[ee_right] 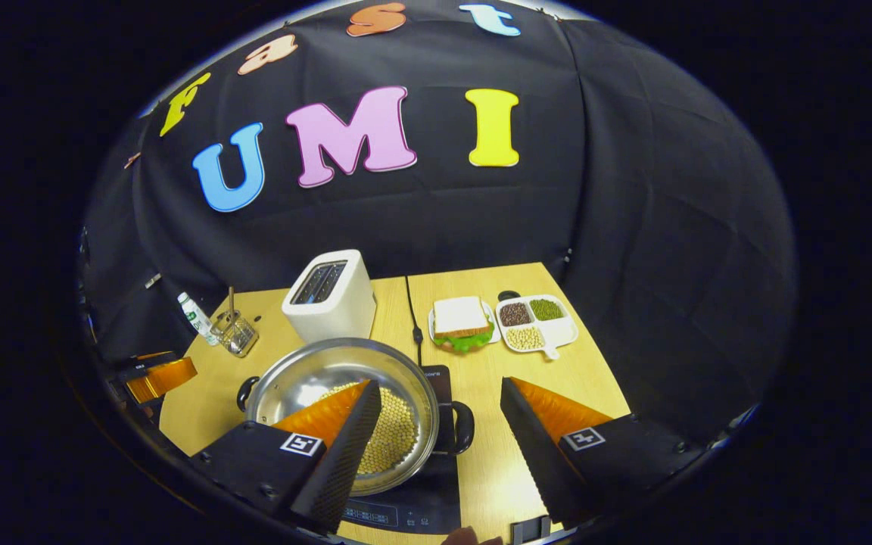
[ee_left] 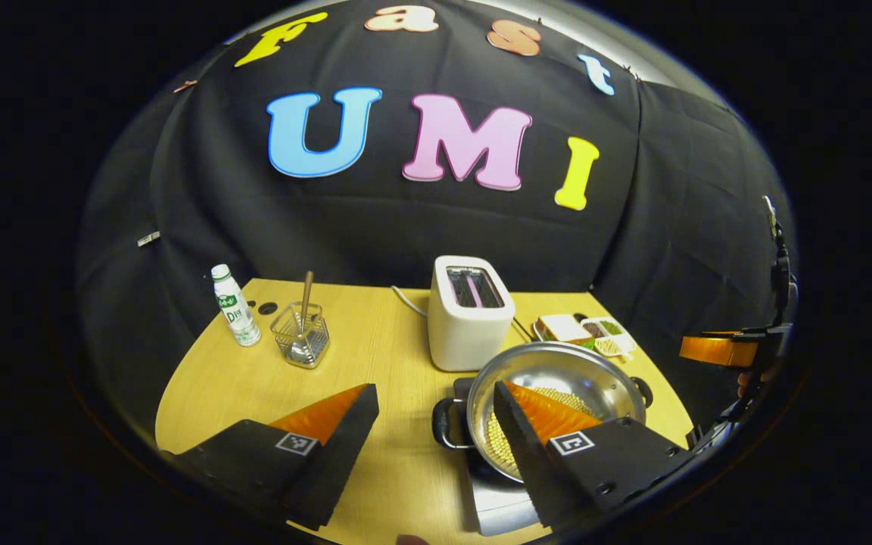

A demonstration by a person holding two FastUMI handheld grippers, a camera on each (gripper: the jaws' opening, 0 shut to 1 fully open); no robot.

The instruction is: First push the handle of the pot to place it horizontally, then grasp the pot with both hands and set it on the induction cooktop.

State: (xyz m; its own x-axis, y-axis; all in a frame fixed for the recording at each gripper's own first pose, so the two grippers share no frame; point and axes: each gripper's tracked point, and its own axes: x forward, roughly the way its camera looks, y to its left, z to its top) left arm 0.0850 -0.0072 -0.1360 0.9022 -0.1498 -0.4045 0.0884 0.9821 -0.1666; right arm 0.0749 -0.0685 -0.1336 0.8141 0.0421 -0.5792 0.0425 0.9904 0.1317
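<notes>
Left gripper view: left gripper (ee_left: 436,393) fingers spread apart, gripping nothing — pot (ee_left: 549,393) sits on the induction cooktop (ee_left: 496,507) at five o'clock. Right gripper view: right gripper (ee_right: 440,390) likewise spread apart, pot (ee_right: 330,371) at seven o'clock.

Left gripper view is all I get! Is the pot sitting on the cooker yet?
Observer: Yes. In the right gripper view the pot sits on the induction cooktop, with the cooktop's front strip showing below it.
Operator: What's the tiny stuff behind the pot?
Observer: A sandwich, and beside it a white tray with three filled compartments.
Operator: Is the other gripper holding the pot?
Observer: No. The right gripper is open, and the pot's handle shows between its fingers, apparently not pinched.
</notes>
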